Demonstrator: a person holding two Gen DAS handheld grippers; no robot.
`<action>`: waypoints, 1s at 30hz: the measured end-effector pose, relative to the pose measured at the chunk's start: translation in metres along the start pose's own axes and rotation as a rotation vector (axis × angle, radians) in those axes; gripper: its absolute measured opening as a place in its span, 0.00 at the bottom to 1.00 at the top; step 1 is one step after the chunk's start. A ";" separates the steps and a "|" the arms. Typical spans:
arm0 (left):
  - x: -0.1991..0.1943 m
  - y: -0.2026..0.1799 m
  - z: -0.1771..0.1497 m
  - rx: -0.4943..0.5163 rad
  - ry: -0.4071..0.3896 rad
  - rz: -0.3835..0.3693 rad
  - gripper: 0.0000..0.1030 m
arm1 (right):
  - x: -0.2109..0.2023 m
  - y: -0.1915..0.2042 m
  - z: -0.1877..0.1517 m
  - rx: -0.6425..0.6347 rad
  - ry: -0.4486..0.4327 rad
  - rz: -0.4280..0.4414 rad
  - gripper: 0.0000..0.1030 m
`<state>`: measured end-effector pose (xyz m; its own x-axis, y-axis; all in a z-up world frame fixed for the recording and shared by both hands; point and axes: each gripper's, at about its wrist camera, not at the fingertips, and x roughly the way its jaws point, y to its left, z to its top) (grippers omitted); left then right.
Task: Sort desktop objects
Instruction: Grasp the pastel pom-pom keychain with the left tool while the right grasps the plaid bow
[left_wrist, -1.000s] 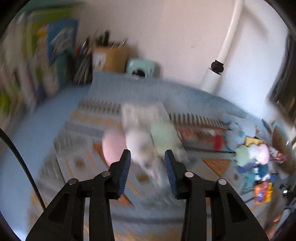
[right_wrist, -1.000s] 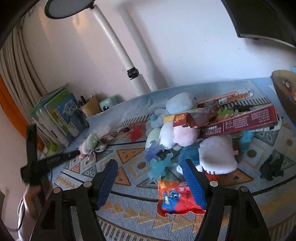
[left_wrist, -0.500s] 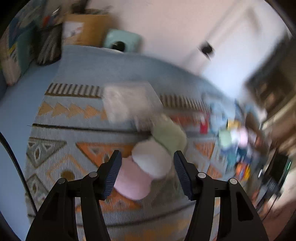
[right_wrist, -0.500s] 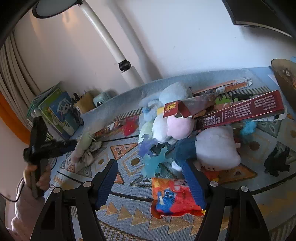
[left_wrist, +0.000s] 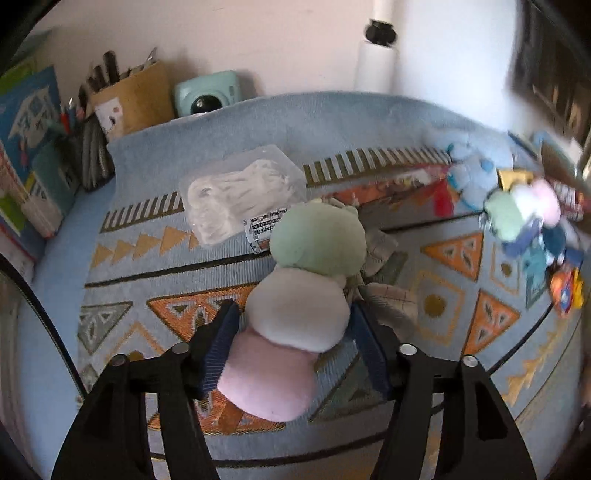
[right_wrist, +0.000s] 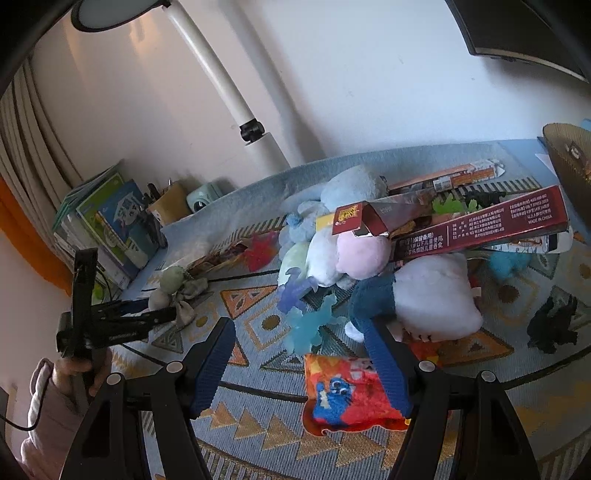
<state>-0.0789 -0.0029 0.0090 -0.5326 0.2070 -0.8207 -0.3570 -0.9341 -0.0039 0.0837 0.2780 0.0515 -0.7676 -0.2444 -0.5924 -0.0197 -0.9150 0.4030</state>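
Observation:
A plush toy of three balls, pink, white and green (left_wrist: 295, 310), lies on the patterned mat (left_wrist: 147, 266). My left gripper (left_wrist: 295, 343) is open with its jaws on either side of the white and pink balls. It also shows in the right wrist view (right_wrist: 147, 314) at the far left by the same plush (right_wrist: 173, 284). My right gripper (right_wrist: 306, 365) is open and empty above a red and blue snack bag (right_wrist: 347, 398). Behind it lies a heap of plush toys (right_wrist: 424, 299), translucent blue figures (right_wrist: 306, 325) and a long dark red box (right_wrist: 480, 229).
A clear plastic box (left_wrist: 240, 192) lies behind the plush. A pen holder (left_wrist: 129, 99), mint camera (left_wrist: 207, 92) and books (left_wrist: 26, 147) stand at the back left. A white lamp post (right_wrist: 240, 122) rises at the wall. A black figure (right_wrist: 554, 325) lies at right.
My left gripper has moved forward and down until its jaws straddle the three-ball plush. My right gripper has stayed nearly still.

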 end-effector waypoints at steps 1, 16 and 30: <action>-0.002 0.002 -0.002 -0.016 -0.014 -0.007 0.45 | -0.001 0.001 0.000 -0.003 -0.003 0.001 0.69; -0.069 0.027 -0.076 -0.371 -0.205 -0.080 0.40 | 0.045 0.108 0.011 -0.282 0.231 0.065 0.69; -0.071 0.048 -0.089 -0.471 -0.279 -0.038 0.40 | 0.183 0.192 0.013 -0.426 0.370 -0.085 0.70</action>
<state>0.0102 -0.0885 0.0165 -0.7324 0.2524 -0.6324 -0.0316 -0.9403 -0.3388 -0.0689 0.0612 0.0294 -0.4974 -0.1902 -0.8464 0.2473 -0.9663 0.0718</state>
